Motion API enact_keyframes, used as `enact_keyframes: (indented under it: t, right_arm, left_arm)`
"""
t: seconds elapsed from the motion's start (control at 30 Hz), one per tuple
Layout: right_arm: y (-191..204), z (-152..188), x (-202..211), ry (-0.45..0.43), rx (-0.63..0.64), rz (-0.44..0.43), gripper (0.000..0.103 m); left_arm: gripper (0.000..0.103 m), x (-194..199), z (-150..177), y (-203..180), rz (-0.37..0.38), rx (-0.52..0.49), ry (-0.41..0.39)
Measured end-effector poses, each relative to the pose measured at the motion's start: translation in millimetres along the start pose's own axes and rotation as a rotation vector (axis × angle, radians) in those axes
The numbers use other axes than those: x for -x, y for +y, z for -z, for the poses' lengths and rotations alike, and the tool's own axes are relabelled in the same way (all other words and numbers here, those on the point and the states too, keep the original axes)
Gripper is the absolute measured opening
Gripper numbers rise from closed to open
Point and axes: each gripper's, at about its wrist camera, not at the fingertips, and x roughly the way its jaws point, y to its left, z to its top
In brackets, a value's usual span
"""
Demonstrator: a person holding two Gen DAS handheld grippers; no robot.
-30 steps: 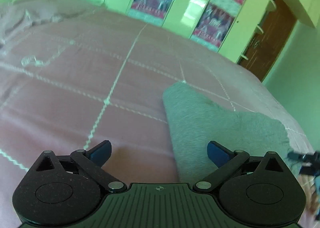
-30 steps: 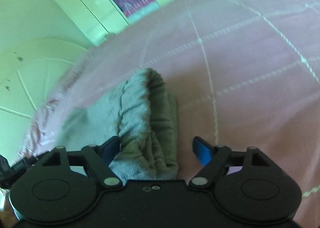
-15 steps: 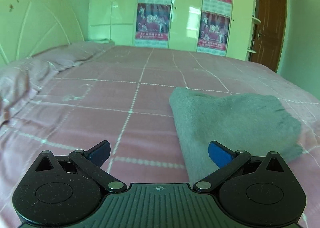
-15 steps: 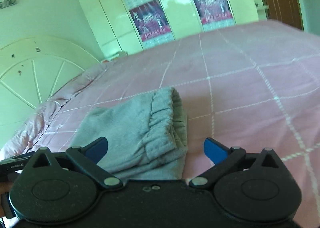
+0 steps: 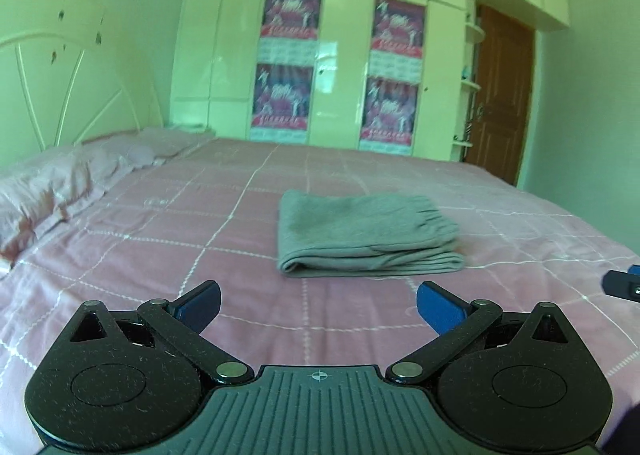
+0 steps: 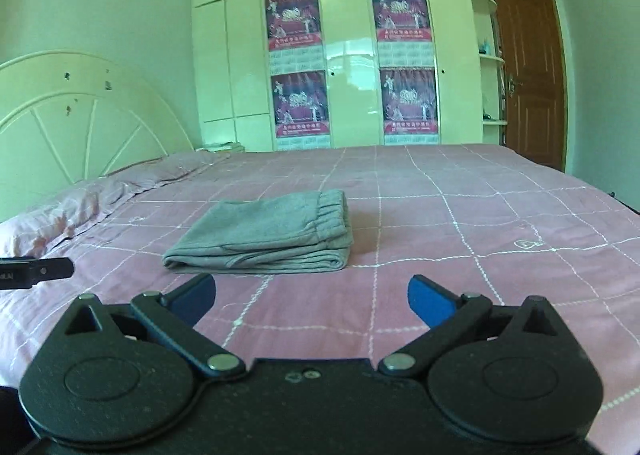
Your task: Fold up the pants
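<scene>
The grey pants [image 5: 366, 233] lie folded in a flat stack on the pink bed, with the elastic waistband on the right; they also show in the right wrist view [image 6: 268, 233]. My left gripper [image 5: 318, 305] is open and empty, held back from the stack's near edge. My right gripper [image 6: 312, 295] is open and empty, also short of the stack. The tip of the right gripper shows at the right edge of the left wrist view [image 5: 624, 284]. The tip of the left gripper shows at the left edge of the right wrist view [image 6: 36, 271].
The pink checked bedspread [image 5: 160, 255] covers the bed, with pillows [image 5: 60, 187] at the left under a white headboard [image 6: 80, 115]. White wardrobes with posters [image 5: 340, 67] stand behind the bed. A brown door [image 5: 504, 95] is at the right.
Both grippers have pulled back and levelled out, away from the pants. The folded stack now lies clear in front of both, no longer between the fingers.
</scene>
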Motion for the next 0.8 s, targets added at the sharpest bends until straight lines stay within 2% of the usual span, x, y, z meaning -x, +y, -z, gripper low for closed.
enact_keyframes:
  t: [0.1,0.2,0.4,0.8]
  right_arm:
    - [10,11,16,-0.034,0.072,0.002,0.097]
    - [14,12,16,-0.026,0.065,-0.021,0.097]
    - [24,17,22,-0.061,0.105,-0.027,0.097]
    - [22,20,19,-0.033,0.072,-0.027,0.097]
  left_arm:
    - [0.103,29,15,-12,0.008,-0.008,-0.043]
    - [0.103,38,29,-20,-0.016,-0.029,-0.030]
    - [0.103,44,27,-21,-0.002,-0.010,-0.054]
    - [0.103,46,30,-33,0.016,-0.053,-0.046]
